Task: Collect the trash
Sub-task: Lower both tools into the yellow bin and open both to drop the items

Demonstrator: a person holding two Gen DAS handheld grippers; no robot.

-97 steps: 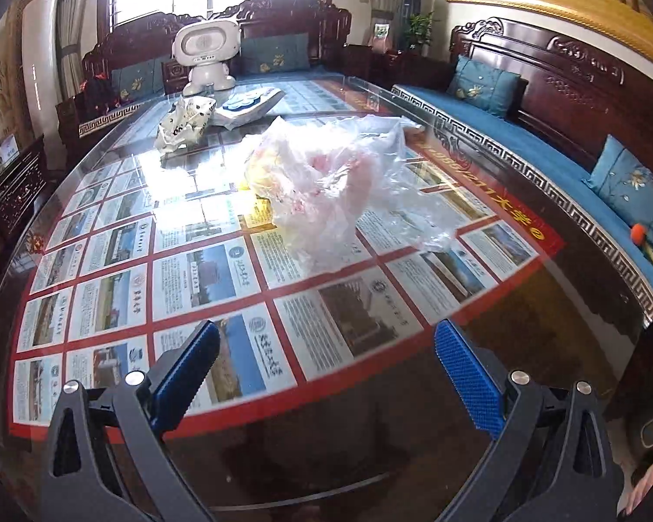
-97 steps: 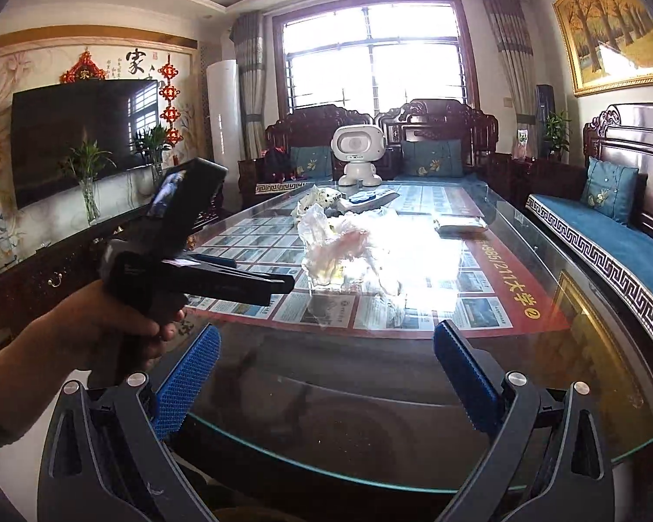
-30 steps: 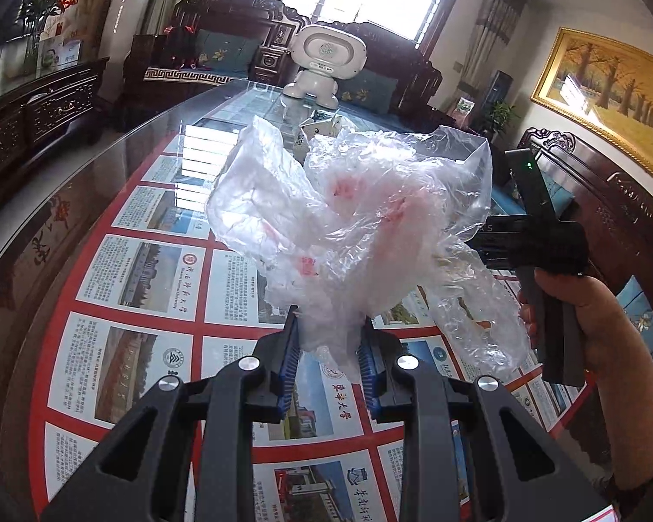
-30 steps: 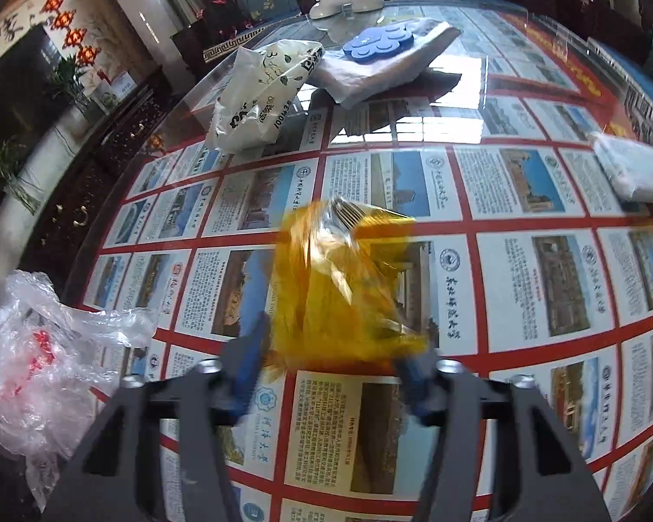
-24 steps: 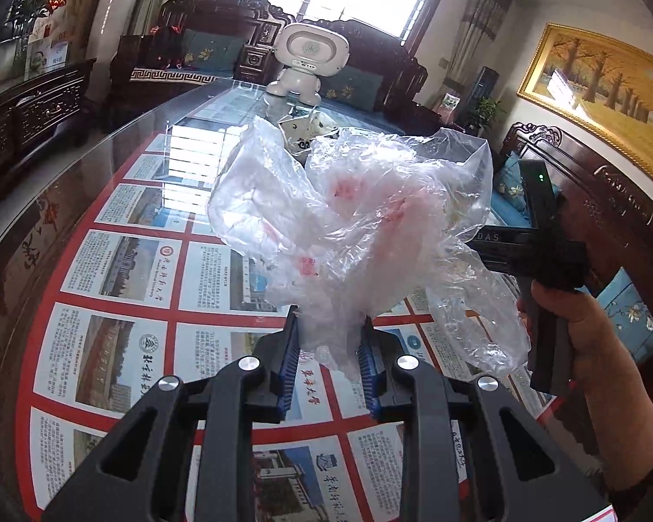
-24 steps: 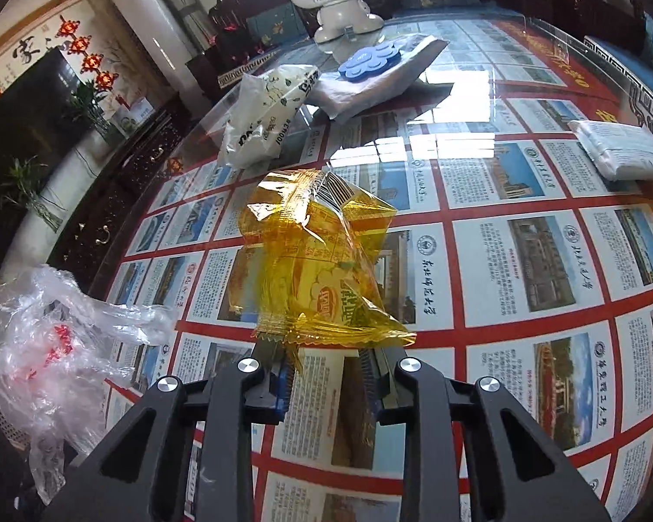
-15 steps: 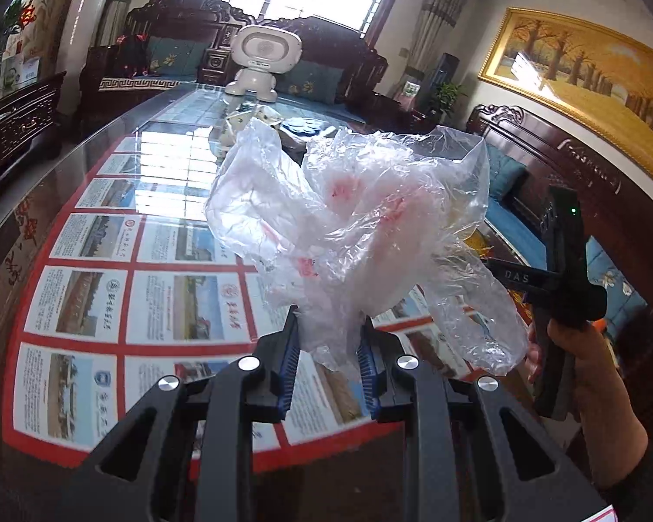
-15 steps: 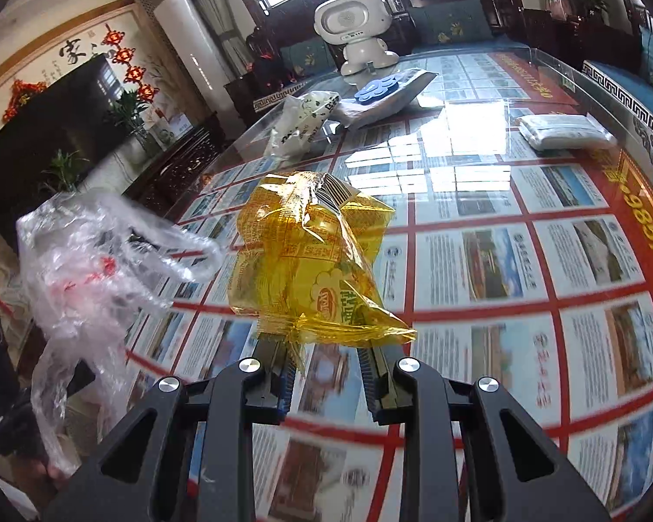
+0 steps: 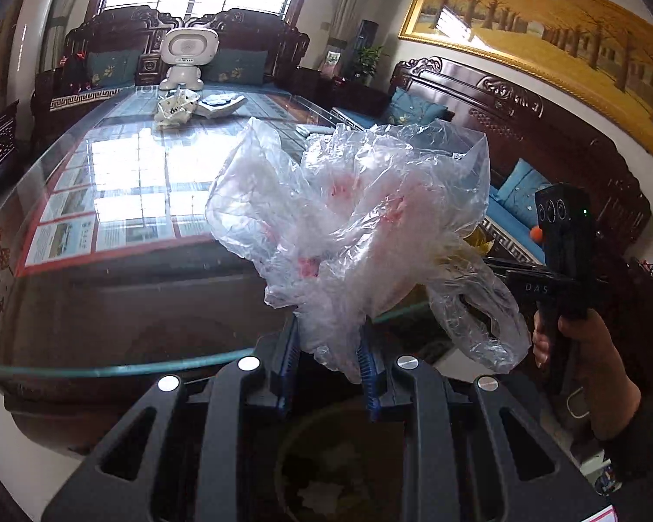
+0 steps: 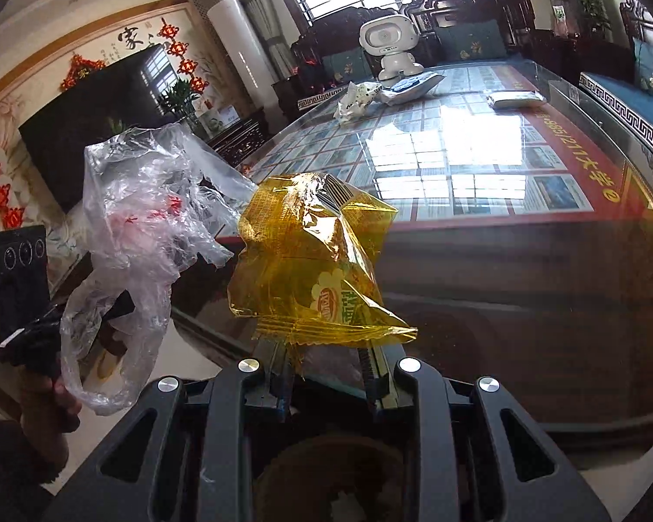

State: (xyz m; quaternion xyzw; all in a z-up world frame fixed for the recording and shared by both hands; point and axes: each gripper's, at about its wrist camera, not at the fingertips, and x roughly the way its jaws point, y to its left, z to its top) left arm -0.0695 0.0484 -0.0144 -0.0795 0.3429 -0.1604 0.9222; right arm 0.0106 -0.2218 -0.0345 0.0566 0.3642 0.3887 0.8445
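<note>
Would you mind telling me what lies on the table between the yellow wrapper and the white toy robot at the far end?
In the right wrist view, between the yellow wrapper and the toy robot lies bare glass table, then a white crumpled bag and a flat packet.

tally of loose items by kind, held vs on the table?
Held, clear plastic bag, in left gripper: 1
Held, yellow wrapper, in right gripper: 1
On glass table, white packets: crumpled bag, blue-print pack, flat pack: 3
On table, white robot toy: 1
Total: 6
</note>
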